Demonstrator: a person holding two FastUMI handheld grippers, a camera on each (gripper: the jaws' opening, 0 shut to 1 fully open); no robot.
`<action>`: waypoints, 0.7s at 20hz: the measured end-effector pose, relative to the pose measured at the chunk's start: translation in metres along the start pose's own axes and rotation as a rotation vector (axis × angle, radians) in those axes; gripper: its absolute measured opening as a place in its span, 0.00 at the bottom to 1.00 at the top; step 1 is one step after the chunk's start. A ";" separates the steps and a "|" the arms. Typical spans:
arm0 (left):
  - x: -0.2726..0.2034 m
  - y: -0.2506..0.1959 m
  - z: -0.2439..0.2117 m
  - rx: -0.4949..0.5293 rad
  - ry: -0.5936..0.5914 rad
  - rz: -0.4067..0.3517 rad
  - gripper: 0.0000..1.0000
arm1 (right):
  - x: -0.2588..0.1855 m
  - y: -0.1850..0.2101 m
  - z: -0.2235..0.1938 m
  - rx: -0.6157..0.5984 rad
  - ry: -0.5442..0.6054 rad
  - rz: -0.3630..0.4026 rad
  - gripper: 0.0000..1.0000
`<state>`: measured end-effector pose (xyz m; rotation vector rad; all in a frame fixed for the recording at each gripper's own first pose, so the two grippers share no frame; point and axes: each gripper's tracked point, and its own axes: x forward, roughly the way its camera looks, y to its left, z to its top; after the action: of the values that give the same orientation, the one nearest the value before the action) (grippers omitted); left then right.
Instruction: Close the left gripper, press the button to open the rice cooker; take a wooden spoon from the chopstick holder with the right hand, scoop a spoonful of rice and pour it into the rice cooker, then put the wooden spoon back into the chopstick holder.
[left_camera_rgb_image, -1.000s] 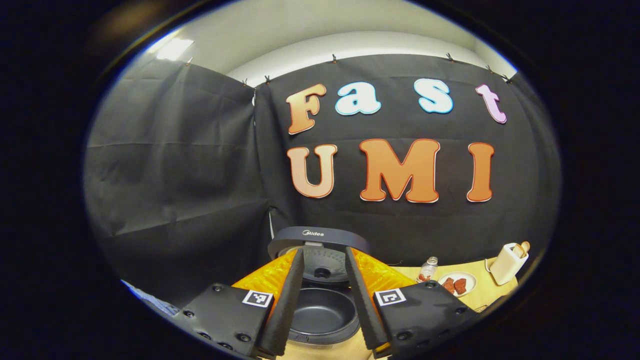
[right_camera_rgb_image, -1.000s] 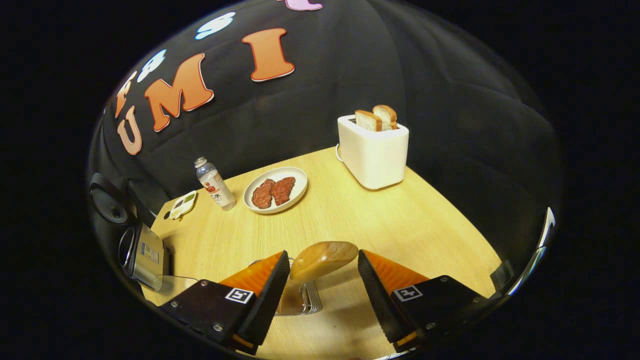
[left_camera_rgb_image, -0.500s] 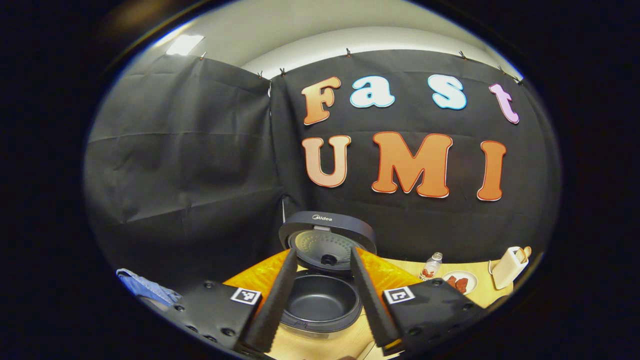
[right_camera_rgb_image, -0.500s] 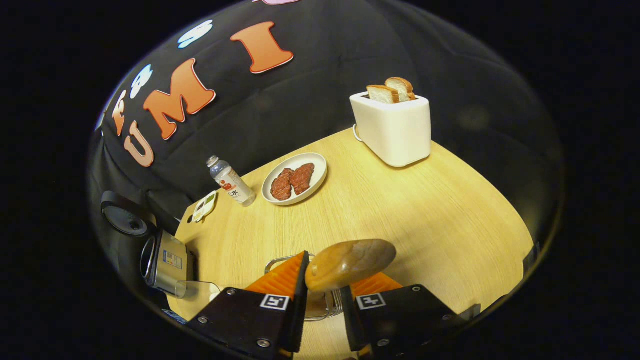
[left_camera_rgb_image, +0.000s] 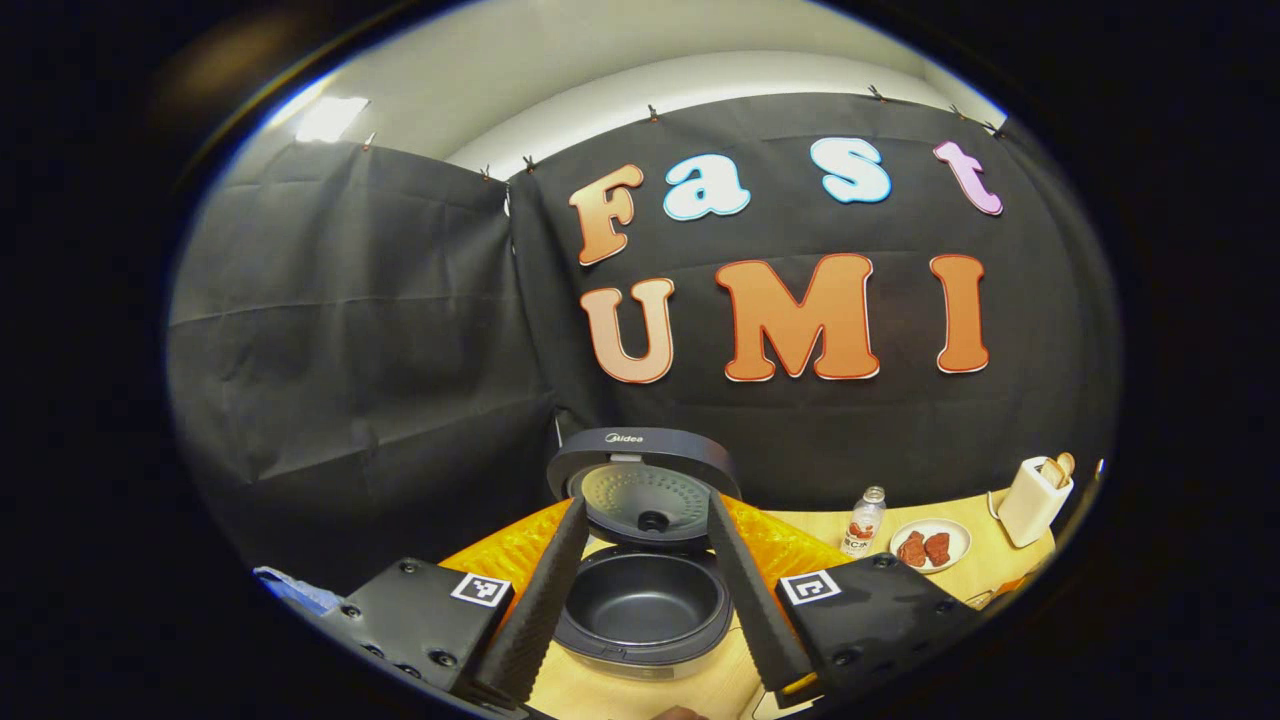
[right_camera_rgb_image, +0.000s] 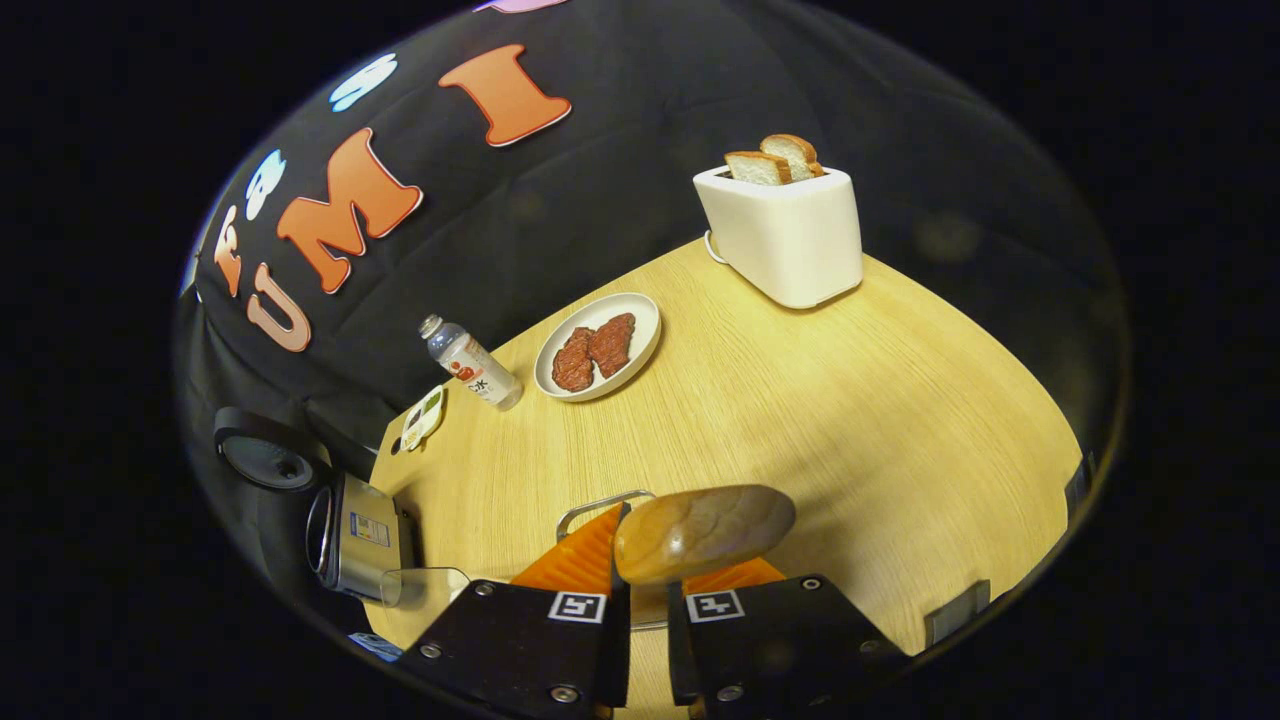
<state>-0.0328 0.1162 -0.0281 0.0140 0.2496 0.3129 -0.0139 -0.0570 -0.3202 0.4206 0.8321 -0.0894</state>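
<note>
Since the earlier frames the right claw (right_camera_rgb_image: 640, 600) has pressed in on the wooden spoon (right_camera_rgb_image: 703, 532), where a second ago its fingers stood spread either side of it; it now pinches the handle just below the bowl, which juts out above the fingers, and the chopstick holder (right_camera_rgb_image: 603, 503), a wire frame, shows just behind the claw on the near part of the worktop (right_camera_rgb_image: 850, 400). The left claw (left_camera_rgb_image: 645, 640) has drawn back a little from the rice cooker (left_camera_rgb_image: 645, 600), so the pot now sits whole between its spread fingers, which grip nothing. The cooker's lid (left_camera_rgb_image: 642, 480) stands open and upright at the far side of the dark pot, which looks bare inside. In the right gripper view the cooker lies at the far left edge, seen from the side. Farther along the worktop stand a small bottle (right_camera_rgb_image: 470, 363), a plate (right_camera_rgb_image: 640, 345) with two pieces of meat (right_camera_rgb_image: 594, 345) just right of it, and a white toaster (right_camera_rgb_image: 785, 235) holding two slices of bread (right_camera_rgb_image: 772, 160) at the far right.
</note>
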 end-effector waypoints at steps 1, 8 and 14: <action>0.003 -0.002 -0.002 0.011 -0.002 -0.008 0.83 | -0.003 0.001 0.002 -0.003 -0.014 -0.006 0.16; 0.023 -0.023 -0.014 0.090 -0.022 -0.081 0.93 | -0.038 0.020 0.036 -0.015 -0.140 -0.019 0.15; 0.036 -0.034 -0.024 0.126 -0.027 -0.143 1.00 | -0.073 0.070 0.049 -0.043 -0.184 0.052 0.15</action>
<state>0.0047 0.0947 -0.0623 0.1245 0.2419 0.1547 -0.0125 -0.0183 -0.2146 0.3868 0.6406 -0.0612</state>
